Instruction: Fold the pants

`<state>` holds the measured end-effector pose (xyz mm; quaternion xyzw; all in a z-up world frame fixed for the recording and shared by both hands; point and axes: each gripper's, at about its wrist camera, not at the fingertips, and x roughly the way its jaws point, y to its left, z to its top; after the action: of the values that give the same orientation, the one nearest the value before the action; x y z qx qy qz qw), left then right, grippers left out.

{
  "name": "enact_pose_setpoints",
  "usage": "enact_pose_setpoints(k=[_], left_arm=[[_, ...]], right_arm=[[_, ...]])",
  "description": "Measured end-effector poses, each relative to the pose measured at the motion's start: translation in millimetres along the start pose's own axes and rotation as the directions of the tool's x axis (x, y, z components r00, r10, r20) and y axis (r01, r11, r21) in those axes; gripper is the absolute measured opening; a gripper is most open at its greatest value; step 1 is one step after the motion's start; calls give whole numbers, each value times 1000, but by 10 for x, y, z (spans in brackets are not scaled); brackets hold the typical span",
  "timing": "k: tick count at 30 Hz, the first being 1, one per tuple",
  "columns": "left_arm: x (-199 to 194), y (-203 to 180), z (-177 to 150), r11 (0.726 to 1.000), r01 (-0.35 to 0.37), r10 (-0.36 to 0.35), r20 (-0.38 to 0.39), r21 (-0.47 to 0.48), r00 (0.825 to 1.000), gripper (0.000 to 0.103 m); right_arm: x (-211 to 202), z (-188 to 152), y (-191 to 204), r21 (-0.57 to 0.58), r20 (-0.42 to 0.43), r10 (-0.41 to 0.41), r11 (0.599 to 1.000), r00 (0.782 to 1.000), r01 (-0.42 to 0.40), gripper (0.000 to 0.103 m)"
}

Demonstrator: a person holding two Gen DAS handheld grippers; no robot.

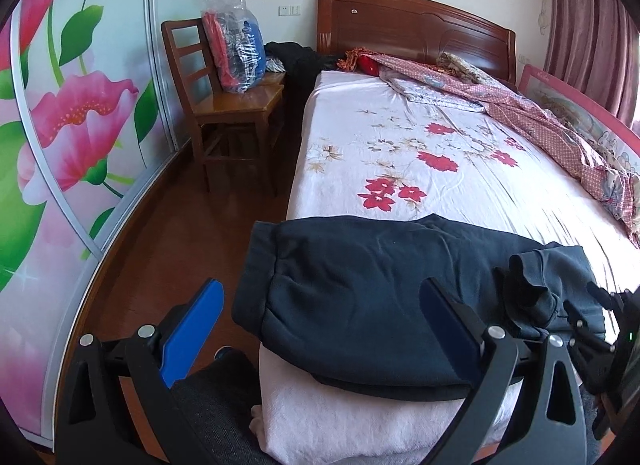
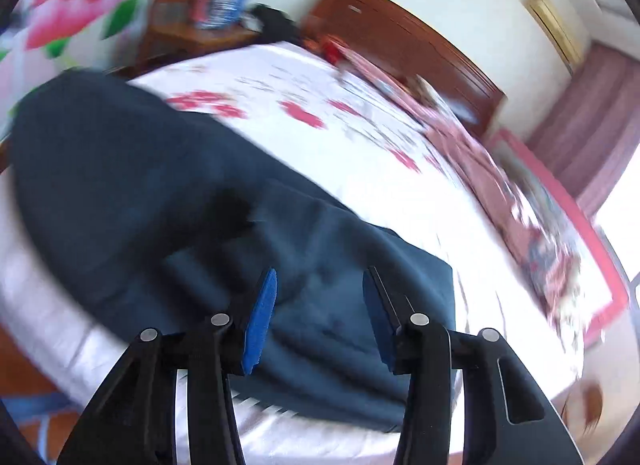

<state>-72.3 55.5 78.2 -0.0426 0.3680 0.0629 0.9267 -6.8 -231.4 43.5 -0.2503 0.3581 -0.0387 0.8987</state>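
Dark navy pants (image 1: 360, 285) lie folded across the foot of the bed (image 1: 460, 185), one end hanging a little over the left edge. A bunched piece of the fabric (image 1: 532, 289) sticks up at their right end. My left gripper (image 1: 322, 283) hovers over the pants with its blue pads (image 1: 192, 329) wide apart and nothing gripped. The right wrist view is blurred. There the right gripper (image 2: 320, 273) stands above the pants (image 2: 160, 185) with its jaws apart, the cloth lying below them and no pad pressing on it. Part of the right gripper's black body (image 1: 600, 317) shows beside the bunched fabric.
A wooden chair (image 1: 236, 105) with a plastic bag of clothes (image 1: 234, 45) stands left of the bed, by a flowered wardrobe door (image 1: 80, 125). A rumpled pink quilt (image 1: 540, 117) runs along the bed's right side below a pink rail (image 1: 580, 113). Headboard (image 1: 412, 29) at the far end.
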Motion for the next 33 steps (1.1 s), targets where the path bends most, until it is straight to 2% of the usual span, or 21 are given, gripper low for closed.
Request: enact_pose_setpoints(k=[3,5,7,9,11,12,15,16,17,18,19,21,22,24,26,27,28,29,30,32,33], left_arm=[[76,74,-48,999,-29,29,-27,-17,999,99],[129,201,-78,998,-55,53,-54,-35,997,99],[208,385,-104,995,-79,74,-85,-59,994,99],[297,596,-105,988,-126,115,-124,-86,986,99],[383,765,-89,988,-131,119,-137,-84,983,101],[438,837,-72,987,-140,127,-149,-78,981,101],[727,1048,-35,992,-33,2,-250,-120,968,101],[843,1123,-40,984,33,-84,-286,-177,955,101],[978,1202,-63,959,118,-198,-310,-259,930,101],[1104,1284,-94,925,157,-274,-322,-346,906,101],[1228,1377,-141,879,174,-337,-318,-445,886,101],[1464,1513,-264,759,244,-488,-280,-603,826,101],[1580,1580,-332,700,234,-527,-267,-675,807,101],[1754,1629,-400,619,283,-604,-213,-733,768,101],[1881,1696,-486,542,273,-628,-167,-795,760,101],[1940,1707,-514,509,290,-649,-139,-811,748,101],[1982,1695,-538,504,286,-649,-139,-815,748,101],[2004,1693,-565,512,262,-628,-149,-818,764,101],[2019,1685,-578,506,272,-632,-136,-819,763,101],[2077,1645,-624,466,291,-665,-113,-836,739,101],[2118,1629,-632,457,286,-671,-115,-842,733,101]], right_arm=[[406,-142,159,-75,-110,28,997,994,-37,45],[353,-216,254,-168,-52,-27,986,998,18,45],[296,-158,182,-169,-61,-20,986,998,10,45],[129,-96,-10,-67,-49,13,998,999,-16,57],[-67,-38,-147,19,-12,75,997,997,-75,79],[-168,-39,-183,42,1,96,995,995,-96,79],[-368,-77,-209,77,2,148,986,989,-147,79],[-419,-95,-178,84,-5,163,983,987,-162,79],[-484,-79,-89,84,-13,178,981,984,-176,79],[-516,-80,-62,86,-18,179,980,984,-177,79],[-552,-96,43,87,-22,193,978,981,-190,79],[-586,-88,126,81,-38,217,974,976,-213,79],[-624,-88,171,72,-38,218,974,975,-215,79],[-624,-57,247,40,-45,225,974,973,-224,79],[-640,-31,301,15,-44,229,973,972,-229,79],[-659,-19,327,6,-44,229,973,972,-229,79],[-678,-5,351,4,-40,226,974,973,-226,79],[-688,25,379,2,-39,232,973,972,-232,79],[-695,63,392,-2,-38,232,973,972,-232,79],[-696,132,419,-15,-30,223,975,974,-223,79],[-693,161,439,-19,-34,231,973,972,-232,79]])
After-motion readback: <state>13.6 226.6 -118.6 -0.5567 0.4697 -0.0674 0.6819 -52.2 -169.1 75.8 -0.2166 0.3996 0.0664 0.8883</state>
